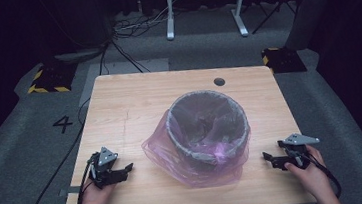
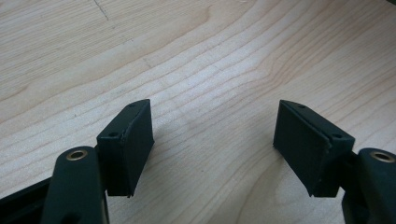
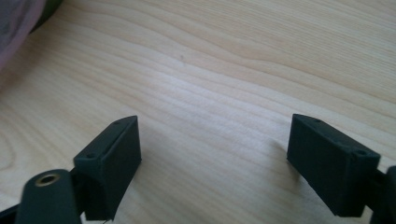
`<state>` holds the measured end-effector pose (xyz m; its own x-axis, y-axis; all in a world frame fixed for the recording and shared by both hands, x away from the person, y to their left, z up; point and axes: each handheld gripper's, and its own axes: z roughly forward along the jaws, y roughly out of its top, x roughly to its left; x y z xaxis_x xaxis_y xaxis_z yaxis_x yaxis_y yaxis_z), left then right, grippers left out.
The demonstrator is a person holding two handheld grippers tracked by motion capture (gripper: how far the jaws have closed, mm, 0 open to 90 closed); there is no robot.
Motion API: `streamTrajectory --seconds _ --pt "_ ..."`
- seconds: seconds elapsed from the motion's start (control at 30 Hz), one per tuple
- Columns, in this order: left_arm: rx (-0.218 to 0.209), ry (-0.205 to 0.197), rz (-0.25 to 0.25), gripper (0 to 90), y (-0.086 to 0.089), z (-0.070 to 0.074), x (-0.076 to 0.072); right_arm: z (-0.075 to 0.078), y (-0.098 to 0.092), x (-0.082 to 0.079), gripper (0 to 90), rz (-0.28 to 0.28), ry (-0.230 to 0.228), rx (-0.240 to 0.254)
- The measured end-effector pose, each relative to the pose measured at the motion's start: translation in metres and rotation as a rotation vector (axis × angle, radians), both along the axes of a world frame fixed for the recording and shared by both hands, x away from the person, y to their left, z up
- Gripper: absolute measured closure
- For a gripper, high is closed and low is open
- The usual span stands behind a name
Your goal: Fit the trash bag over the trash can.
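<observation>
The waste bin point(image 1: 207, 125) stands upright at the centre of the table point(image 1: 119, 103), slightly toward the near edge. A translucent purple bag point(image 1: 161, 151) lines it: the bag's mouth is folded over the rim, and loose film spreads onto the table on the bin's left and near sides.

The left gripper point(image 1: 125, 168) rests low over the table at the near left, jaws pointing right toward the bin. In the left gripper view the jaws stand apart with bare wood between them; the left gripper is released and holds nothing.

The right gripper point(image 1: 269, 158) sits at the near right, jaws pointing left toward the bin. In the right gripper view its jaws are spread wide over bare wood, also released, with the purple film at the upper left corner of that view.

Governing relation: the bin lies between the two grippers, on the line their jaws face along. The loose film bulges out furthest on the left, which puts the nearest bag edge closer to the left gripper; on the right, the draped film and bin wall lie well apart from the jaws. The bin has no long axis across the table; its axis is vertical.
</observation>
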<state>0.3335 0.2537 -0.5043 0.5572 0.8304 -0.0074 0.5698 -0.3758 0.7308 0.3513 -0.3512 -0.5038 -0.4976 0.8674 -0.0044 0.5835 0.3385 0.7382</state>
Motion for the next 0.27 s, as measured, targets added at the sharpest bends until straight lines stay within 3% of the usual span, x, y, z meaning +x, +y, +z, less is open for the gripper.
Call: streamTrajectory --seconds 0.17,0.27 --pt "0.001 -0.001 0.008 28.1 0.0 0.0 0.001 -0.001 0.001 0.01 4.8 -0.003 0.02 -0.013" --pt "-0.002 0.005 0.015 28.0 0.001 0.0 0.001 -0.001 -0.001 0.016 0.6 0.031 0.032 -0.016"
